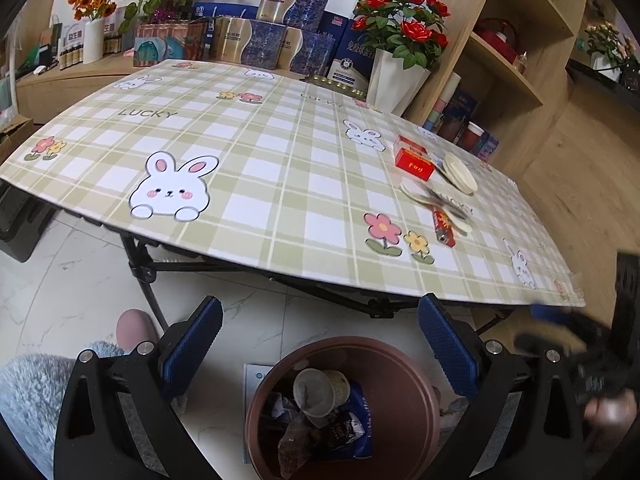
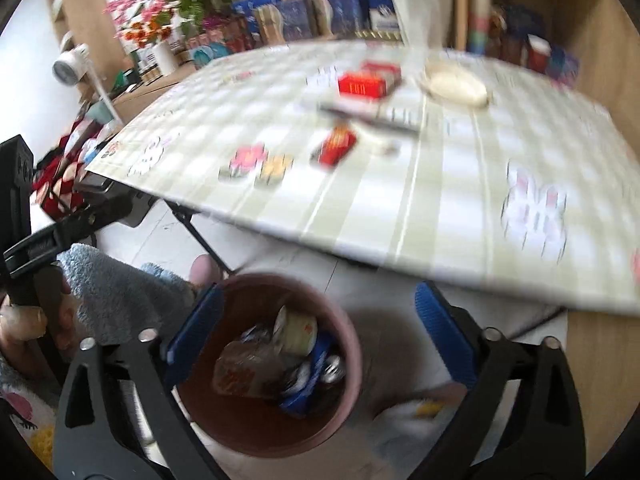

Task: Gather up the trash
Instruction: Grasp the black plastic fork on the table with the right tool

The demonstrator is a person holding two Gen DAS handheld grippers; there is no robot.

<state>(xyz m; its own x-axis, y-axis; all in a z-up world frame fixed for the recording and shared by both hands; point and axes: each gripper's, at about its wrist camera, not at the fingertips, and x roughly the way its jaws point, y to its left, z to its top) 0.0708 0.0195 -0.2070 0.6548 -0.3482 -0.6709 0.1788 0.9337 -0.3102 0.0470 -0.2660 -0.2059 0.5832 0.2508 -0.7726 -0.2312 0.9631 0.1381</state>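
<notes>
**A lived-in home room, set up around a folding table**

The room looked domestic. A folding table (image 1: 280, 152) wore a green-checked cloth printed with rabbits and flowers. Beyond its far edge, blue and gold gift boxes (image 1: 276, 36) stood stacked beside a white ribbed vase of orange artificial flowers (image 1: 93, 40), and red roses in a white angular pot (image 1: 394, 76) stood at the far right corner. Pale wooden open shelving (image 1: 516, 40) rose past that corner, over white marble-look floor tiles (image 1: 72, 272).
</notes>
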